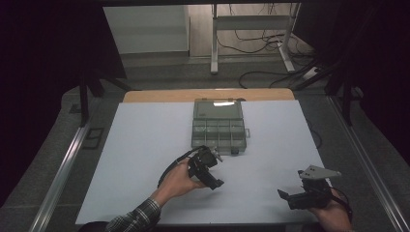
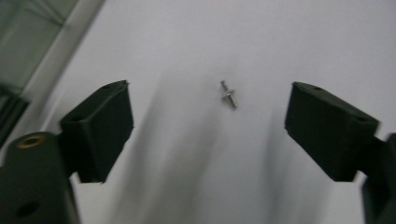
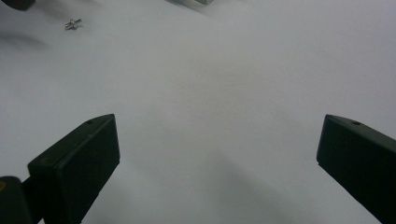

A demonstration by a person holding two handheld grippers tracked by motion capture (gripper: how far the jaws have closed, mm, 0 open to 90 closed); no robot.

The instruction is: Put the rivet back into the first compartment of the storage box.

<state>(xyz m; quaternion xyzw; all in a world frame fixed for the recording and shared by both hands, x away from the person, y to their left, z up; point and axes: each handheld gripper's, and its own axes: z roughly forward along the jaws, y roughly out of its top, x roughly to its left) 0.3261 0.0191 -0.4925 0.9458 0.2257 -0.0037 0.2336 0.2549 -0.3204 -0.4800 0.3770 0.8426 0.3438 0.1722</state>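
A small silver screw (image 2: 229, 95) lies on the white table sheet (image 1: 145, 159). In the left gripper view it sits just beyond the gap between the two black jaws, touching neither. My left gripper (image 1: 216, 182) is held low over the sheet in front of the organiser box, open, with nothing between its fingers (image 2: 100, 126). My right gripper (image 1: 284, 194) rests near the front right corner, open and empty, its jaws wide apart over bare sheet (image 3: 217, 126). From there the screw (image 3: 71, 24) lies far off at the upper left.
A clear plastic organiser box (image 1: 218, 126) with several compartments and its lid laid back stands at the middle rear of the sheet. Its corner (image 2: 18, 42) is close on the left gripper's left. A wooden table edge (image 1: 208, 94) runs behind it.
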